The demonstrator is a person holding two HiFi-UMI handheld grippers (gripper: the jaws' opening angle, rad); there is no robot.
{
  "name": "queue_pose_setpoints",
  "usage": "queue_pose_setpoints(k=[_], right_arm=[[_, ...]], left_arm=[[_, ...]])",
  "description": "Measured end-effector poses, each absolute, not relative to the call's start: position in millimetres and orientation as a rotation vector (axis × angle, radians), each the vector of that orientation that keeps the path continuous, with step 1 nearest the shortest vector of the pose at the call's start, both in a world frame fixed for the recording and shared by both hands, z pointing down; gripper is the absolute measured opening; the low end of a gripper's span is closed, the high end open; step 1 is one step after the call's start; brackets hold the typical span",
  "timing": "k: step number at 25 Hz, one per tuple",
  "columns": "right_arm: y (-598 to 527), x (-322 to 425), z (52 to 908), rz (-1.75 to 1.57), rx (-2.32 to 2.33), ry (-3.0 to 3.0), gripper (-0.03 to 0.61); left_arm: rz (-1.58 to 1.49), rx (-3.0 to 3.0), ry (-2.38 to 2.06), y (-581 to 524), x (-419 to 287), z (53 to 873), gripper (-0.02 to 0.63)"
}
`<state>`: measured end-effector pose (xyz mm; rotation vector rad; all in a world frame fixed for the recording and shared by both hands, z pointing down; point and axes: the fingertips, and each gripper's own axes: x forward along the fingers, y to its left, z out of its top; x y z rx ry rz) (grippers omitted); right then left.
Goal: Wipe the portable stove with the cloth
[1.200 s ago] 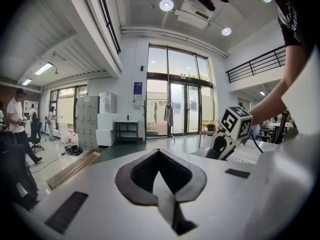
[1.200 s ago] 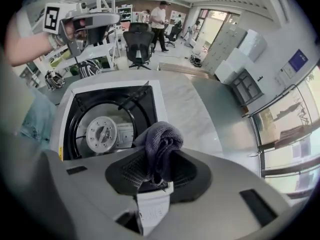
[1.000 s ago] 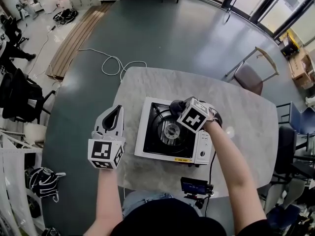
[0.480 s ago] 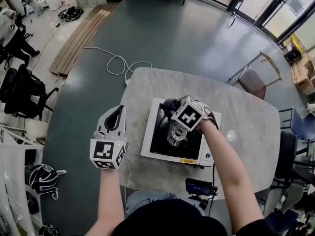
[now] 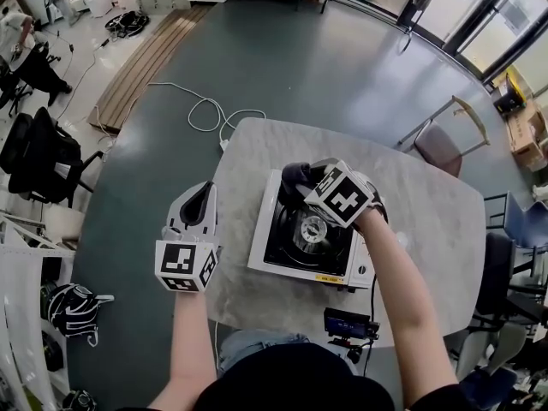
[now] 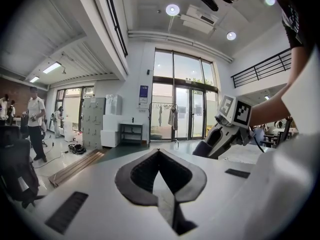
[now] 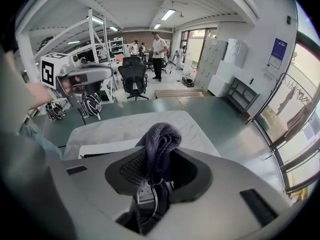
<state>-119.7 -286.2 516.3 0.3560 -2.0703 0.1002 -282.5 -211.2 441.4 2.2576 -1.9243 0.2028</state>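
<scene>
My right gripper (image 7: 151, 170) pinches the dark knitted cloth (image 7: 160, 141), soft and limp so best held by a thick bunched fold, over the portable stove's (image 5: 358, 255) far edge just below its jaws, while my left gripper (image 6: 160, 174) hangs pressed together and empty off to its left.

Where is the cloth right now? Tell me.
In the head view the cloth is pinched in the right gripper, at the far-left part of the portable stove on the table's middle.
</scene>
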Motion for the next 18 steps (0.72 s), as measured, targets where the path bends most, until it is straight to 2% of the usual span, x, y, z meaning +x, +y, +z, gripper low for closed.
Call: queue_pose_setpoints(k=[10,18], right_arm=[[-239.9,-142.5,541.3,0.002,0.288,-1.999,0.123],[-253.6,-146.6,564.0,-0.175,0.314,-1.849,0.123]], left_arm=[[0.179,2.259,-1.935,-200.7,-288.0,437.2,0.011],[0.164,2.216,-1.958,-193.0,-304.4,441.9,0.011]])
